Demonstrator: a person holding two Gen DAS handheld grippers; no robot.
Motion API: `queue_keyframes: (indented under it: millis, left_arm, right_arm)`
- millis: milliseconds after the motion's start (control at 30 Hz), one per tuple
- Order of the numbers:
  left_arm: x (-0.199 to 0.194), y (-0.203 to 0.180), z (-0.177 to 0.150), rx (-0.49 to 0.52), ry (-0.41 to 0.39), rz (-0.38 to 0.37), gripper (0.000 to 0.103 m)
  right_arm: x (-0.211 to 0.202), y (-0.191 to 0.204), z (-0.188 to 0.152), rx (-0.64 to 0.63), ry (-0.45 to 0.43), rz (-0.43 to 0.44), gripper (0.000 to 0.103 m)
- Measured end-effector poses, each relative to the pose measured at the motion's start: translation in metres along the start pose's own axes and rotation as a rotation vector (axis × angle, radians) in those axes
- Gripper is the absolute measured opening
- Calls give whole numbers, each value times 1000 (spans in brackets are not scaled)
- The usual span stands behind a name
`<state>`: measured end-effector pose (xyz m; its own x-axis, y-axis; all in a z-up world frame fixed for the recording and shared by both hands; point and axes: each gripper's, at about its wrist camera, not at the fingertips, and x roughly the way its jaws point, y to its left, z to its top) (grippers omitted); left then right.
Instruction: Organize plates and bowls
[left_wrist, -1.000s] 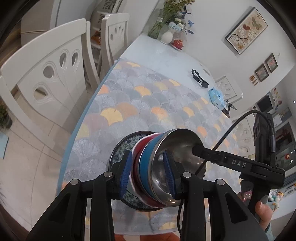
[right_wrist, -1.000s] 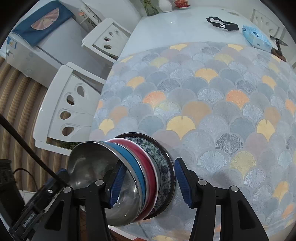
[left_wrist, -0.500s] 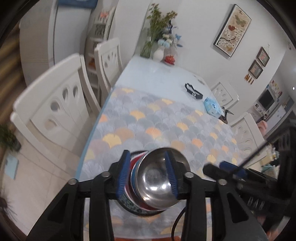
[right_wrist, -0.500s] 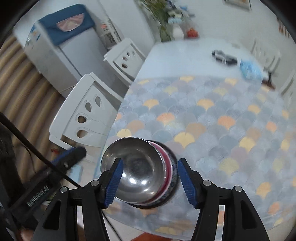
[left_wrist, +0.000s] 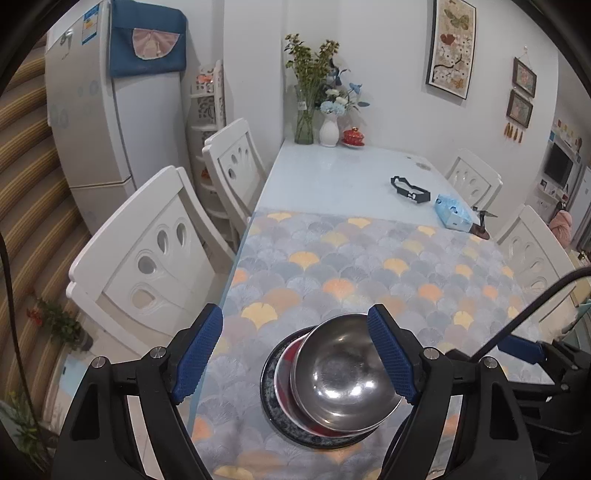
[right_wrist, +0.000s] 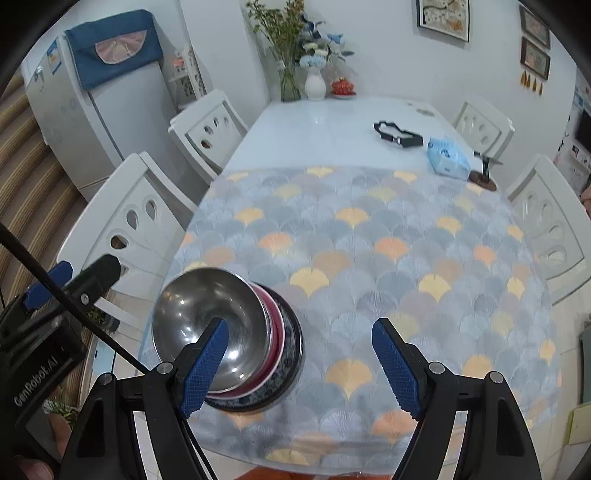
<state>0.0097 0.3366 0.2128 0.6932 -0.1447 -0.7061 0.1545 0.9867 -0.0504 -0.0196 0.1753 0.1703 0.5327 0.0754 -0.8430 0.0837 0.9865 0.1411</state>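
Nearest the cameras, the left gripper (left_wrist: 295, 354) has its jaws spread wide and holds nothing, its blue ridged pads (left_wrist: 197, 352) standing apart to either side of the stack. The right gripper (right_wrist: 299, 369) is likewise wide open and empty; its left pad overlaps the bowl's rim in the right wrist view, though whether they touch cannot be told. Between and just beyond the jaws, near the front left corner of the worktop, sits the stack: a shiny round stainless steel bowl (left_wrist: 345, 373) on top, nested over a blue plate, barely visible, and a red plate (right_wrist: 275, 323), all resting on a dark blue patterned ceramic plate (left_wrist: 273, 402) at the bottom. The stack lies on a grey, yellow and orange fan-patterned tablecloth (right_wrist: 369, 240) that covers the near half of the pale blue glass worktop (left_wrist: 332, 177). Farther back on the bare glass lie a black angular frame-like object (left_wrist: 410, 190) and a light blue tissue pack (right_wrist: 447, 157), close together near the right edge. At the far end stand a glass vase of green stems (left_wrist: 304, 125), a white vase of blue flowers (left_wrist: 328, 129) and a small red lidded cup (left_wrist: 352, 136). White cut-out-backed chairs (left_wrist: 155, 258) flank the worktop, with a white refrigerator (left_wrist: 92, 110) at the left behind.
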Motion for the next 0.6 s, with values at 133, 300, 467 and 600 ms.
queue_keyframes:
  millis: [133, 300, 467, 600]
  left_arm:
    - [1, 1, -3, -2, 1, 9, 80]
    - [4, -5, -9, 46, 9, 47, 82]
    - [6, -2, -11, 20, 38, 13, 82]
    - [7, -1, -10, 15, 47, 19, 82]
  right_arm:
    - [6, 2, -4, -1, 32, 1, 78]
    - [11, 4, -8, 0, 55, -2, 78]
    - [15, 3, -10, 14, 74, -2, 78]
    - [15, 3, -12, 17, 79, -4, 78]
